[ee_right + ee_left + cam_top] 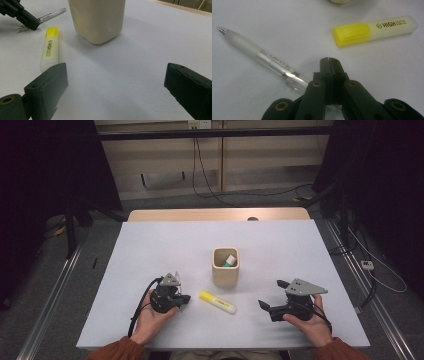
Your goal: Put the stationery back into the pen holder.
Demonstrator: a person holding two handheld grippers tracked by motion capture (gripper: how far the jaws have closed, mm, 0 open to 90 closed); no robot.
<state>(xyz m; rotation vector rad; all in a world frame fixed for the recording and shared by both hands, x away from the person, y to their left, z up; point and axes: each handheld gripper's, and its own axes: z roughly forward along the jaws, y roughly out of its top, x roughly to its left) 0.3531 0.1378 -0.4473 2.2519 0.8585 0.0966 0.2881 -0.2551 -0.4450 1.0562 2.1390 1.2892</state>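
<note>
A white table (150, 245) stands on grey carpet (45, 290), its wooden edge (215, 214) at the far side. Beyond the table runs a beige wall (165, 160) with trailing black cables (210, 190). Dark curtains (45, 170) flank the table; metal rails (55, 290) run beside it.

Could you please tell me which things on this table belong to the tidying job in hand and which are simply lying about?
Part of the job:
yellow highlighter
clear pen
beige pen cup
left hand-held gripper
right hand-held gripper

Lying about:
floor cables
</note>
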